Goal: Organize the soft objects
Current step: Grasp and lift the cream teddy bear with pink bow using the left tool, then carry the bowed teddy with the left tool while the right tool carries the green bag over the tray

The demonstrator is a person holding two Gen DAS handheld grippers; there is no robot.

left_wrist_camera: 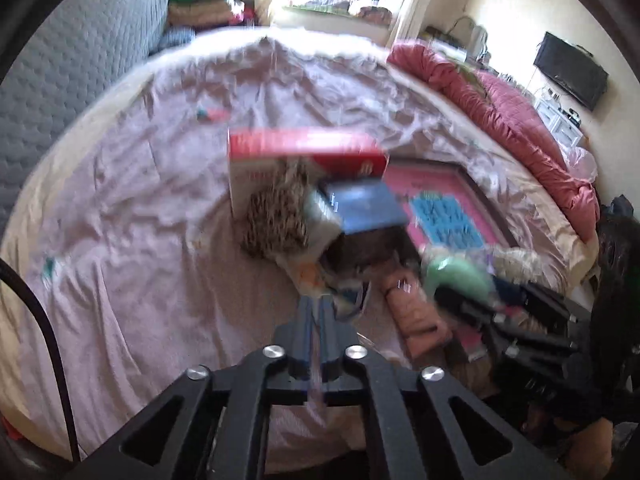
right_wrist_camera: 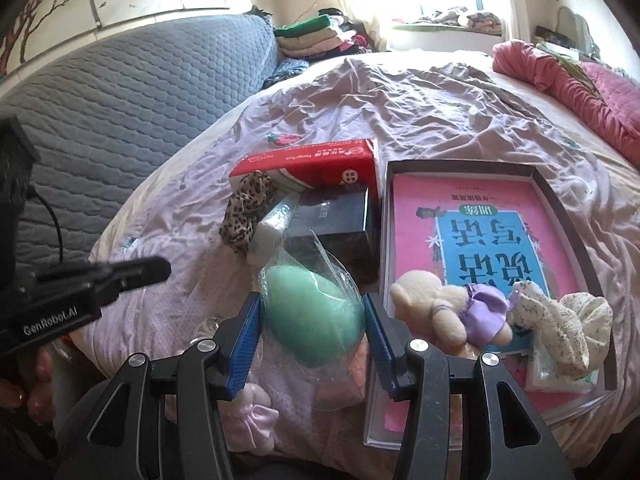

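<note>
My right gripper point(right_wrist_camera: 314, 336) is shut on a green egg-shaped sponge point(right_wrist_camera: 316, 316) in a clear plastic wrapper, its blue pads point(right_wrist_camera: 250, 332) pressing both sides, just above the bed. To its right a shallow grey box point(right_wrist_camera: 460, 165) holds a pink-and-blue book, a cream plush bear point(right_wrist_camera: 432, 308) and a floral white cloth piece point(right_wrist_camera: 560, 320). A leopard-print scrunchie point(right_wrist_camera: 246, 212) leans against a red tissue pack point(right_wrist_camera: 316, 160). My left gripper point(left_wrist_camera: 316, 304) is shut, with nothing seen in it, and points at the blurred pile; the right wrist view shows it at the left point(right_wrist_camera: 156, 268).
A dark box point(right_wrist_camera: 336, 220) stands beside the tissue pack. A pink bow item point(right_wrist_camera: 256, 416) and a peach cloth point(right_wrist_camera: 344, 380) lie under my right gripper. The wrinkled lilac bedsheet point(right_wrist_camera: 420, 100) spreads behind, with a grey quilted headboard point(right_wrist_camera: 120, 100) on the left and a pink quilt point(right_wrist_camera: 580, 80) on the right.
</note>
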